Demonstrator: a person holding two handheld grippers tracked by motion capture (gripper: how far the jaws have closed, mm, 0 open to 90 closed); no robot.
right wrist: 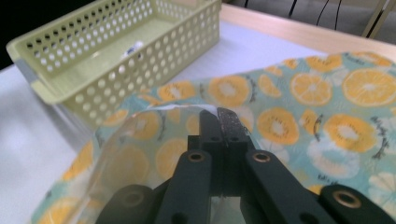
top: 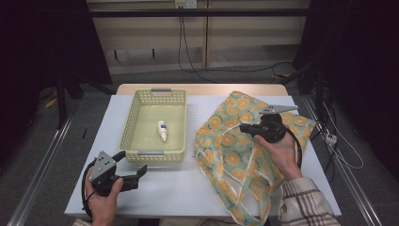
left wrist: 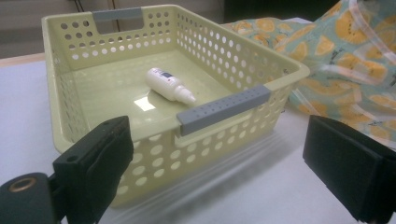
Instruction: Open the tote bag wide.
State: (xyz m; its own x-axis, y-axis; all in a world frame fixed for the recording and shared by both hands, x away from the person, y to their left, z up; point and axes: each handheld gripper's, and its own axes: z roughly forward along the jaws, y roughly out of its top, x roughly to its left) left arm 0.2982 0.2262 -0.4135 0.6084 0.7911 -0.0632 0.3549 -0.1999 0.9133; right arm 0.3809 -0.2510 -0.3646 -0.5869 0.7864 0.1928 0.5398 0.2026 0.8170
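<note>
Right gripper [right wrist: 219, 116], jaws clenched on the bag's [top: 235, 141] clear edge to lift it open; left gripper [top: 133, 173], jaws released, waits beside the basket [top: 131, 120] holding the bottle [top: 162, 130]

Fabric bag [top: 244, 146]: light green cloth printed with orange slices, with pale translucent strap handles; lies flat and rumpled on the right half of the table, reaching from the far right area to the near edge, its left border just beside the basket; in the right gripper view a clear strap loops across the cloth near the opening; the right gripper [top: 245, 127] sits over the bag's middle, jaws pressed together on the strap at the bag's edge [right wrist: 219, 116].
</note>
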